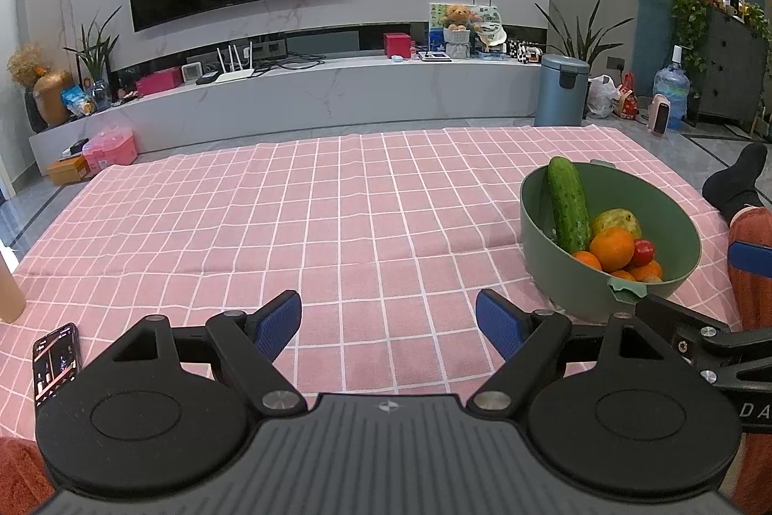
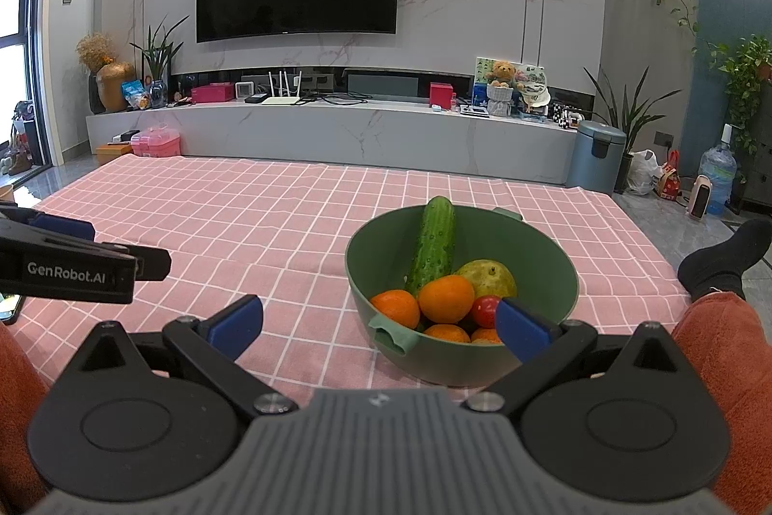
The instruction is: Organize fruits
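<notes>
Right gripper [image 2: 379, 322] spread wide, empty, just short of green bowl [image 2: 555, 259]. Left gripper [image 1: 388, 324] also spread, empty, bowl well off its right. Cucumber [image 2: 433, 247] leans upright against bowl's far wall, above oranges [image 2: 445, 298]. Right nearer.

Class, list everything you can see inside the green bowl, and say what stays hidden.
Inside the green bowl: a cucumber leaning on the far wall, a pear, several oranges and a red tomato. The bowl's bottom and anything beneath the pile are covered.
</notes>
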Tool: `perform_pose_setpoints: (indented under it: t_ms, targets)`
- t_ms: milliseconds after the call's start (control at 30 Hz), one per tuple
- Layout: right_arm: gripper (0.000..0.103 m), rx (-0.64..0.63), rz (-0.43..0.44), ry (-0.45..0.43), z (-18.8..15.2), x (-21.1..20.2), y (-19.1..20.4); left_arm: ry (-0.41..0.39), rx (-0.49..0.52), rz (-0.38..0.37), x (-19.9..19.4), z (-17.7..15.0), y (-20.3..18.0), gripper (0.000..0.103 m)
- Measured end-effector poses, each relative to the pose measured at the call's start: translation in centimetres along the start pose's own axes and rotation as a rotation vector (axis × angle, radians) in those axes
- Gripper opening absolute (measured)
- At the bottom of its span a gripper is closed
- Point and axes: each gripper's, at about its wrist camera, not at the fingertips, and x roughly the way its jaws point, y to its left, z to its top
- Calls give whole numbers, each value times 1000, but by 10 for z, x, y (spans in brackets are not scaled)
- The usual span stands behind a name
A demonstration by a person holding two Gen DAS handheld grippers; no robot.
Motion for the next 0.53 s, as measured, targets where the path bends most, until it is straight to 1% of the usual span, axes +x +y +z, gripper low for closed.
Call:
perform_pose_setpoints:
  t_ms: [200, 533]
  targets:
    - [98, 0, 0, 0, 0, 0, 0, -8, 14, 12, -1, 1, -1, 96]
    - [98, -6, 4, 5, -1, 0, 1, -7, 13, -8, -2, 1, -1, 96]
